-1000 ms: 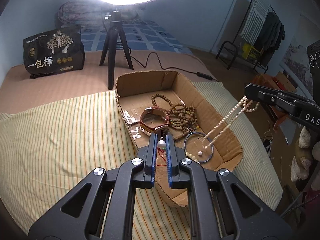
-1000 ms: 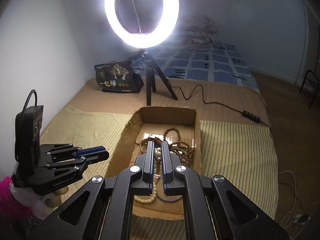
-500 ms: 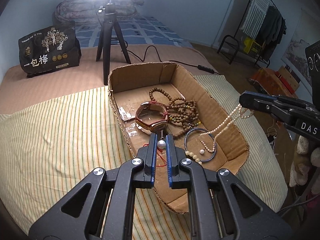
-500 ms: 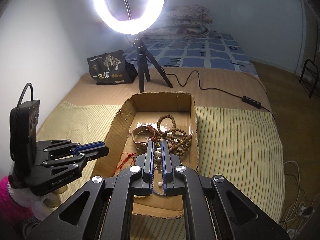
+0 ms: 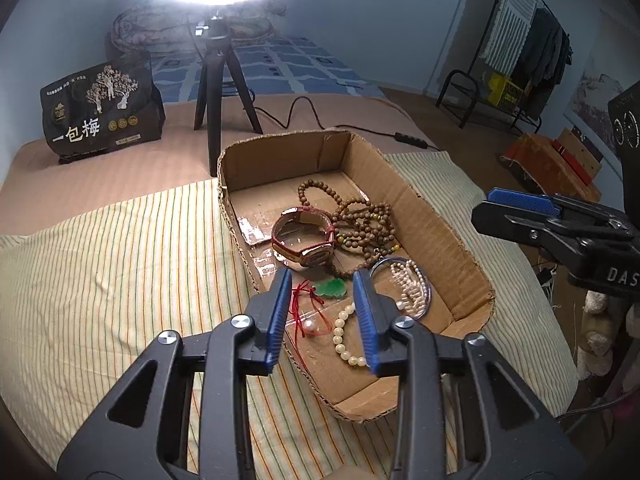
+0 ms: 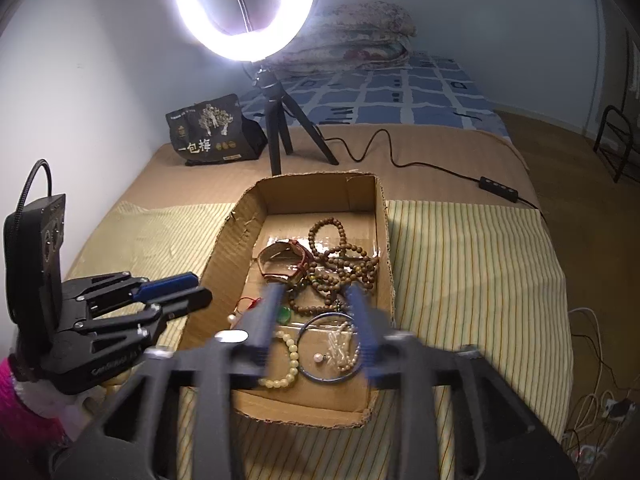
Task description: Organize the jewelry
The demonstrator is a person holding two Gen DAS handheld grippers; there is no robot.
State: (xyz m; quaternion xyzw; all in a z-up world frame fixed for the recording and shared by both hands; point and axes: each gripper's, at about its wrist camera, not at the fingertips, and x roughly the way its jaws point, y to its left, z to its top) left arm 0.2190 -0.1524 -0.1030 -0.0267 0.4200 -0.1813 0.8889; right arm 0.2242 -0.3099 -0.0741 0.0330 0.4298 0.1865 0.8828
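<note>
Both your grippers, left and right, have let go, jaws apart and empty; red-corded pearl pendant and white pearl strand lie inside the shallow cardboard box, where jewelry gathers.

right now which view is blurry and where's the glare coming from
Right wrist view: the right gripper is smeared by motion blur, while the cardboard box stays sharp. Left wrist view: sharp throughout, the left gripper crisp. The ring light blows out white in both views, clipping the top of the left one; straight edges bow toward the frame rims.
</note>
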